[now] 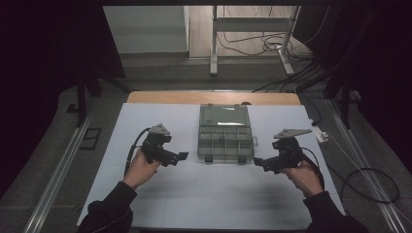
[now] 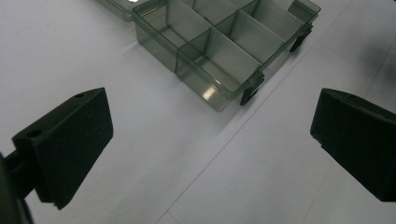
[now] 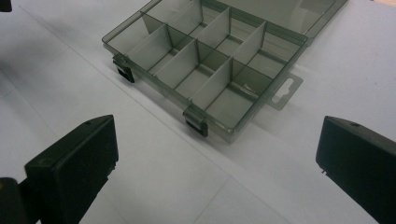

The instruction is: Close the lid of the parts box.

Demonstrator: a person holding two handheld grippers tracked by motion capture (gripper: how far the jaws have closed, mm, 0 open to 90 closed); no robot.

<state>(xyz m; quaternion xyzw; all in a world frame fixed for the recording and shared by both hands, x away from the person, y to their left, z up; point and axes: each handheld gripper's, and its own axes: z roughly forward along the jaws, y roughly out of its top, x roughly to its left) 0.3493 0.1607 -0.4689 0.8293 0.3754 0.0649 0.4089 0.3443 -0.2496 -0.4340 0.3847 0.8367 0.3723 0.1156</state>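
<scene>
The compartment box (image 1: 226, 138) lies open mid-table, lid flat on the far side. The left gripper (image 1: 182, 156) and right gripper (image 1: 256, 162) flank its near corners, both jaws spread wide, grasping nothing.

I see a table (image 1: 160, 204) covered by a white sheet, with a strip of bare wood exposed along its far edge. One item rests directly on the sheet: a clear grey box (image 1: 226, 141), lying flat near the far middle, its lid folded open away from me. Its divided compartments hold nothing visible; two dark latches face the near edge.
</scene>
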